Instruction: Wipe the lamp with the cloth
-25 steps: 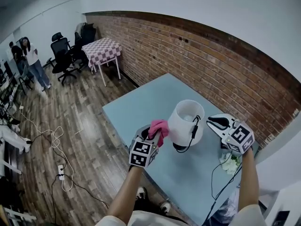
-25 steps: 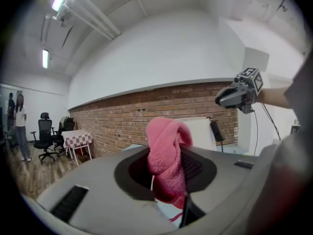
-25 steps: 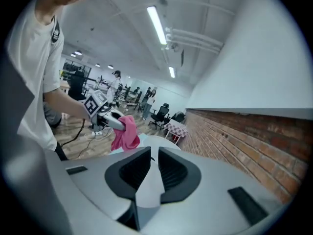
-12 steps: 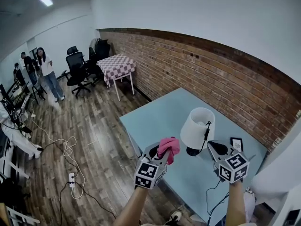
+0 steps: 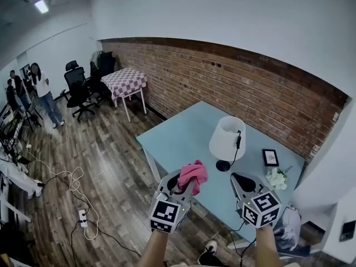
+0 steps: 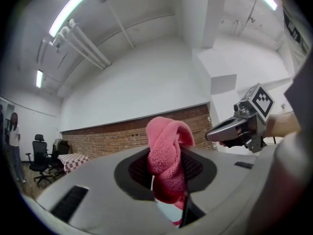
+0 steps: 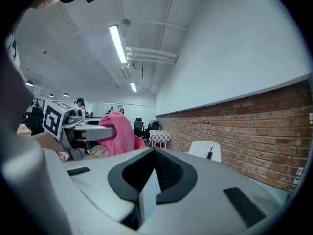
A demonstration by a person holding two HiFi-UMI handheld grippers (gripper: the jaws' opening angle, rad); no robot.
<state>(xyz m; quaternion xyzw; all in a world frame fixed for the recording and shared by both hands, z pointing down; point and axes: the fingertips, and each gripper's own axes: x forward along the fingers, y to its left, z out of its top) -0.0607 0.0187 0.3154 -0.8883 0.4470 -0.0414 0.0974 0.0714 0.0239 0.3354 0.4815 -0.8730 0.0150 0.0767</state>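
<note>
The white-shaded lamp (image 5: 227, 139) stands upright on its black base on the light blue table (image 5: 178, 138), its cord hanging down the shade. It shows small in the right gripper view (image 7: 205, 151). My left gripper (image 5: 188, 183) is shut on a bunched pink cloth (image 5: 193, 174), held level in front of the table's near edge, well short of the lamp. The cloth (image 6: 168, 155) sticks up between the jaws of the left gripper (image 6: 168, 180). My right gripper (image 5: 237, 178) hangs beside it, also short of the lamp. The right gripper (image 7: 151, 175) is shut with nothing in it.
A small black picture frame (image 5: 270, 157) and white flowers (image 5: 276, 178) sit right of the lamp, near the brick wall (image 5: 245, 88). A checkered table (image 5: 123, 82) and office chairs stand far left, with people beyond. Cables (image 5: 72, 182) lie on the wooden floor.
Both grippers have drawn back from the lamp toward me, past the table's near edge. The pink cloth no longer touches the shade. The right gripper has left the lamp's side.
</note>
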